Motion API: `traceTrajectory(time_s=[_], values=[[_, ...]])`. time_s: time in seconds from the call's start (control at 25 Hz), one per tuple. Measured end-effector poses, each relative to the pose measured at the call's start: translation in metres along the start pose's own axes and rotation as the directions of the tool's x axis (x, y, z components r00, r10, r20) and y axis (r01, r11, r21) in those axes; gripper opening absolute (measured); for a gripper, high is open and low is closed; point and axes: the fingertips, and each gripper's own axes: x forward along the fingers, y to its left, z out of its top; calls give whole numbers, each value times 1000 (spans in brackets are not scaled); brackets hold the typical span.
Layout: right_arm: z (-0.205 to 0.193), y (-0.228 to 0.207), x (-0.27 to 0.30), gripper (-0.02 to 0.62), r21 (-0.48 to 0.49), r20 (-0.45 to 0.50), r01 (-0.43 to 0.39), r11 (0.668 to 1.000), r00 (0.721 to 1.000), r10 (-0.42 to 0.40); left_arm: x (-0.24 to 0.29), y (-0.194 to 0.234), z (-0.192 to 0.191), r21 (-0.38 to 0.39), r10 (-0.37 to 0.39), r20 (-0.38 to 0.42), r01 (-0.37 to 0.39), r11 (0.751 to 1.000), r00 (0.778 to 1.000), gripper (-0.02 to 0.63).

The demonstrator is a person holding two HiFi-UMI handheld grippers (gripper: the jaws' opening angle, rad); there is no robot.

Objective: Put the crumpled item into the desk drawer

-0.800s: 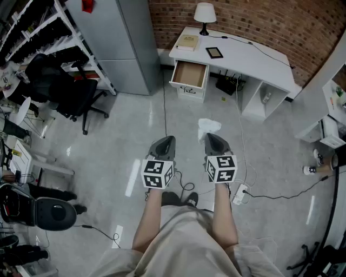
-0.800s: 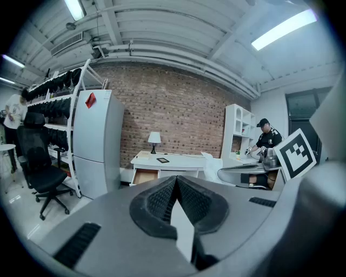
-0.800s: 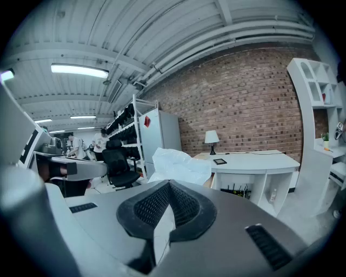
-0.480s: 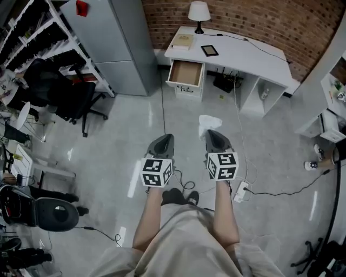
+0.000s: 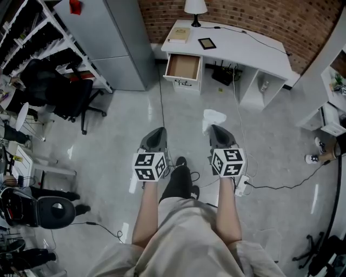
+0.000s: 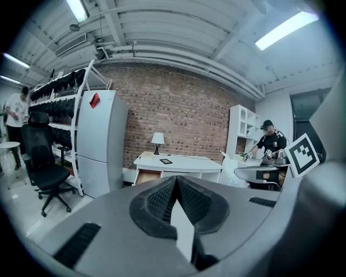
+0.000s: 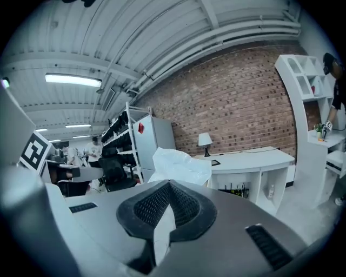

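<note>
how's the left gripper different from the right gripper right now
Load: the right gripper is shut on the crumpled white item, which sticks out past its tip; the left gripper has its jaws together with nothing between them.
Sight: the left gripper view looks straight at the desk and open drawer; the item blocks part of the right gripper view.
Shared: both are held side by side, pointing toward the desk.

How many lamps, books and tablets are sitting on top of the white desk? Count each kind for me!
lamp: 1
book: 1
tablet: 1
Total on the desk: 3
</note>
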Motion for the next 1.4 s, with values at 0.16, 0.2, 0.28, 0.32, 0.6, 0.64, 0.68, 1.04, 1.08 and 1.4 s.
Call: traceTrajectory(time_s=[0.16,0.2,0.28,0.32,0.6,0.64,0.68,1.04,1.08,1.4], values=[[5,-13,9,23,-6,5,11,1000,1000,-11,17,0,2,-1,-12,4,12,1000,1000,16],[7,-16,14,23,-9,4,14,1000,1000,-14,23,0,2,-1,-18,1,18,1000,1000,15],[9,-21,24,24,-13,3,23,1000,1000,-23,35,3,3,-1,-27,-5,27,1000,1000,15],[11,-24,30,23,-15,3,26,1000,1000,-26,41,6,5,0,-32,-5,32,1000,999,15],[21,-48,92,23,-22,-19,31,999,999,-31,110,35,24,-24,-36,-2,36,999,999,15],[22,-52,104,23,-19,-25,31,999,999,-32,122,40,25,-26,-38,-8,38,999,999,15],[22,-56,116,23,-17,-31,32,999,999,-33,134,47,26,-30,-41,-14,40,999,999,15],[31,-92,227,23,-51,-110,28,998,993,-33,241,105,42,-111,-42,-36,38,993,998,15],[35,-96,238,23,-49,-113,30,998,993,-36,252,109,44,-114,-44,-39,39,993,998,15],[57,-109,330,23,-64,-158,25,998,987,-35,333,166,69,-138,-53,-60,45,989,997,15]])
